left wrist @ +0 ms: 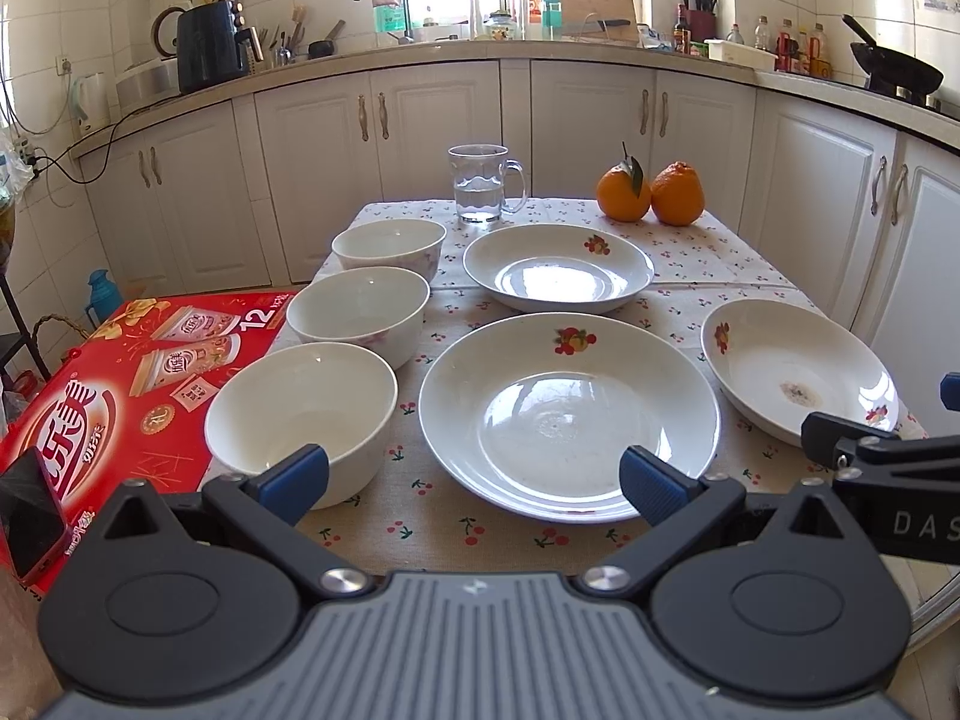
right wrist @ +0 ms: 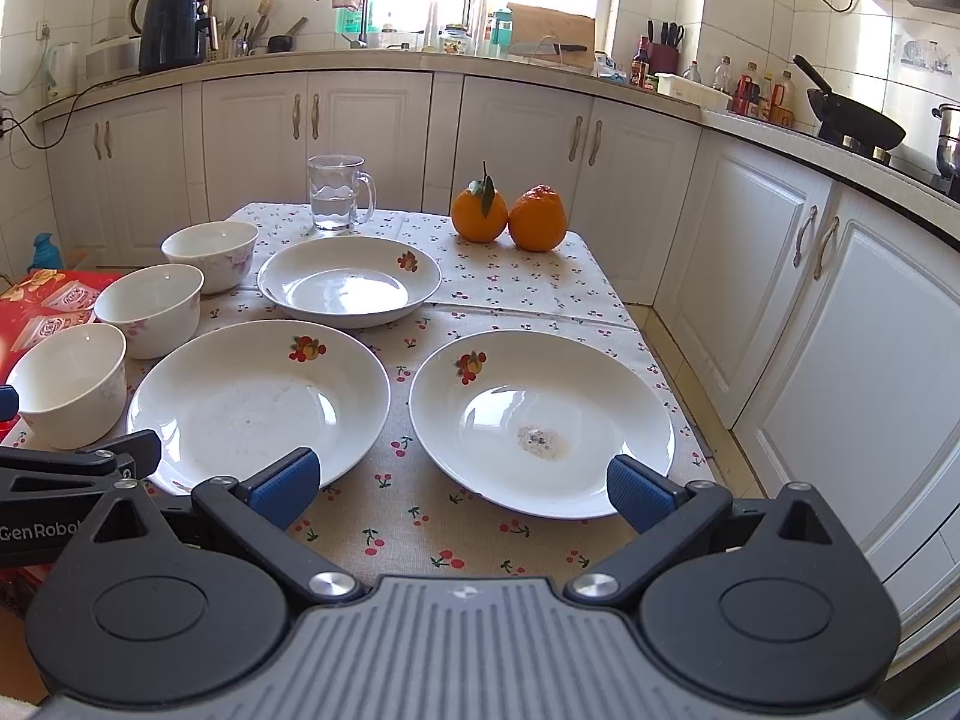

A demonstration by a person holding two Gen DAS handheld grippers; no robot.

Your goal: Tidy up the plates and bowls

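Nearest the table's front edge, both sets of tongs hang just above the cloth, side by side, holding nothing. The left tongs [left wrist: 474,477] stand wide apart, facing the gap between the nearest bowl [left wrist: 300,417] and the middle plate [left wrist: 569,414]; the right tongs [right wrist: 459,489] are equally spread, squared up to the stained plate [right wrist: 540,420], which sits just right of the middle plate. I'd judge this a ready pose, each side lined up with its own pile-to-be.

Everything here is glossy white ceramic: the plates shallow and wide-rimmed with a small fruit decal, the bowls deep and round-walled with faint pink flowers. That glaze looks slippery for blue rubbery pads, so a rim pinch seems likeliest.

Behind the middle plate lies a third plate [left wrist: 558,267]. Left of it two more bowls [left wrist: 358,312] [left wrist: 389,243] line up in a row, handy for nesting. Beyond that plate stand a glass mug [left wrist: 480,183] holding water and two pebbly oranges [left wrist: 651,192], on the cherry-print table [left wrist: 690,246].
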